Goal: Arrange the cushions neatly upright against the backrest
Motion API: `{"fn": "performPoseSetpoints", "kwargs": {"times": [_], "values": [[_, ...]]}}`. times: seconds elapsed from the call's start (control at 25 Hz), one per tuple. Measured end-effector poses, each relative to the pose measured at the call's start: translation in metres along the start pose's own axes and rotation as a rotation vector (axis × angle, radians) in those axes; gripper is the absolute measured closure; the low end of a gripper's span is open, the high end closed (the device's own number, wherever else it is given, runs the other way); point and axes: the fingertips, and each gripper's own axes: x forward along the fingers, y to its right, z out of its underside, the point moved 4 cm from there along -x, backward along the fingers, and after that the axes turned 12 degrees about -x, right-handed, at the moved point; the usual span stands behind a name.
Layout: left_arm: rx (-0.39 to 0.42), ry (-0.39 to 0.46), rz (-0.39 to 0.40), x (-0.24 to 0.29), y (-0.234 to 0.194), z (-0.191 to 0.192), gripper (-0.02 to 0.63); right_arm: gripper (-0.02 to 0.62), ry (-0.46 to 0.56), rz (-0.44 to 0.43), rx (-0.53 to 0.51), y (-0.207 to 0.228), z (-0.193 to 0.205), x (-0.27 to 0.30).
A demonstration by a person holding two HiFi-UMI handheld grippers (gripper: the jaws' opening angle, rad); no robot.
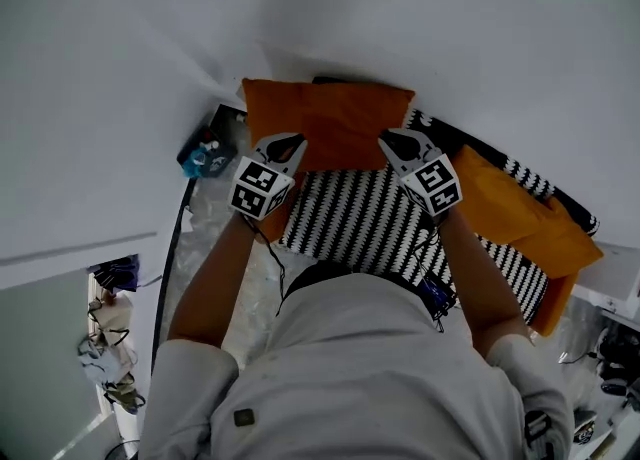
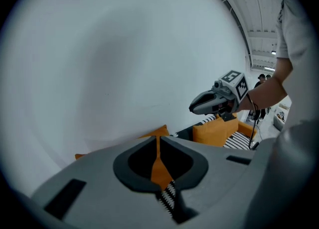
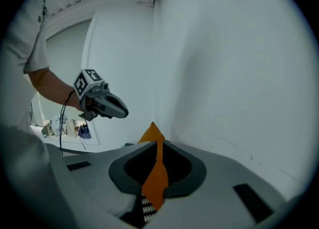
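Note:
In the head view an orange cushion (image 1: 330,120) stands against the white wall at the back of a sofa with a black-and-white zigzag seat (image 1: 360,216). My left gripper (image 1: 288,140) is shut on the cushion's lower left edge, and my right gripper (image 1: 394,140) is shut on its lower right edge. The left gripper view shows orange fabric (image 2: 159,166) pinched between the closed jaws of the left gripper (image 2: 158,143). In the right gripper view the right gripper (image 3: 158,148) likewise pinches the orange fabric (image 3: 156,175). A second orange cushion (image 1: 520,213) lies tilted at the sofa's right end.
A blue object (image 1: 207,153) sits on the floor left of the sofa. Cluttered things (image 1: 108,348) lie at the far left. The white wall (image 1: 420,18) rises directly behind the sofa. An orange side piece (image 1: 556,300) closes the sofa's right end.

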Motion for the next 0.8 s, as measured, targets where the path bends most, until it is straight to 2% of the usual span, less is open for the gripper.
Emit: {"fn": "performPoseSetpoints", "kwargs": {"times": [0.32,0.52,0.8], "values": [[0.093,-0.156,0.058,0.071,-0.058,0.005,0.511,0.453,-0.107,-0.042,-0.037,0.04,0.03,0.059],[0.174,-0.249,0.065,0.105,-0.088,0.002,0.439,0.411,-0.204,-0.068,-0.095,0.067,0.056,0.091],[0.247,-0.367,0.085,0.14,-0.136,0.002,0.379,0.357,-0.349,-0.153,-0.176,0.098,0.099,0.141]]}}
